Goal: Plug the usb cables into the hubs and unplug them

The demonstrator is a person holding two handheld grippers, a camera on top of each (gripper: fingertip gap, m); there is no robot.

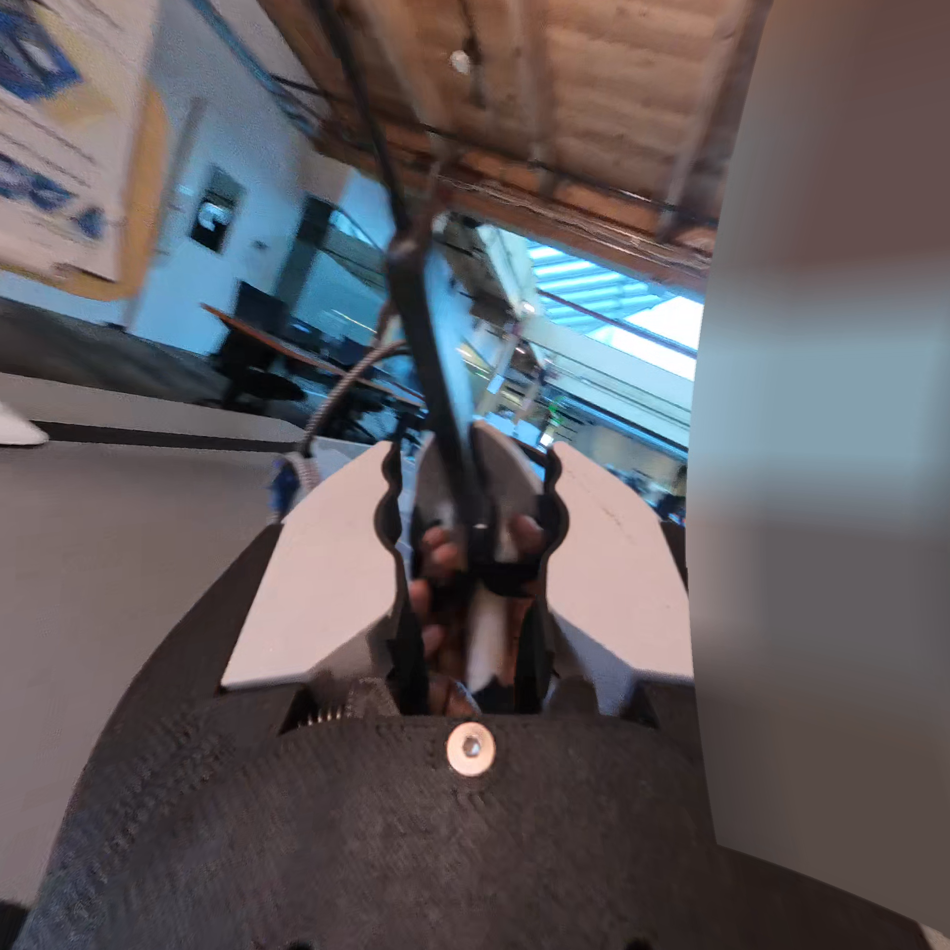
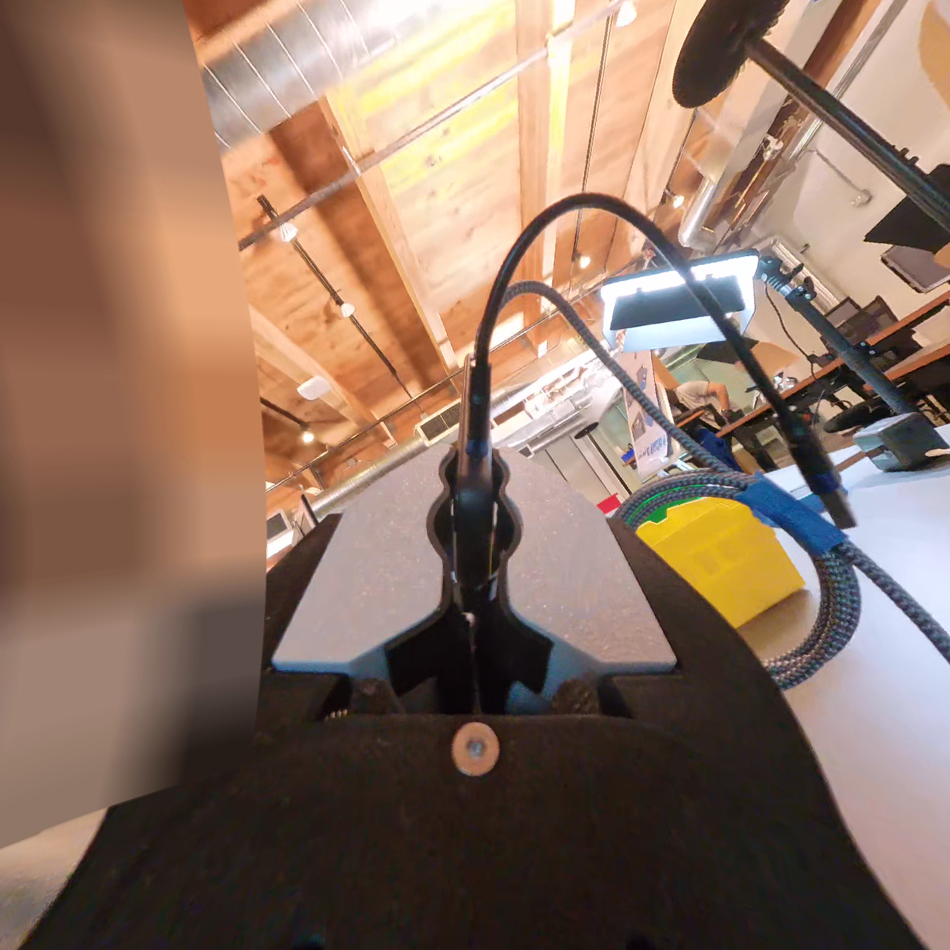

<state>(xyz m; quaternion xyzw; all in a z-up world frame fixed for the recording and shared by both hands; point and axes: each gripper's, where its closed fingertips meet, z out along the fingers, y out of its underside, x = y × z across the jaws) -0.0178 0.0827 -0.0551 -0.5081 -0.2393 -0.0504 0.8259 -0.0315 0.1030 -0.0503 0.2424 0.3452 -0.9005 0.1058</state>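
Up off the white table (image 2: 874, 668), both tools are tilting toward the ceiling. The right gripper (image 2: 473, 493) is clamping a slim dark hub (image 2: 470, 437) edge-on, its black cable (image 2: 565, 205) arching over so the free USB plug (image 2: 838, 506) is dangling far right, likely ready for mating. A braided cable (image 2: 833, 606) is lying coiled beside a yellow box (image 2: 719, 560). The left gripper (image 1: 470, 493) is standing slightly parted around a thin dark hub or cable body (image 1: 442, 370); whether it is gripping, I cannot tell.
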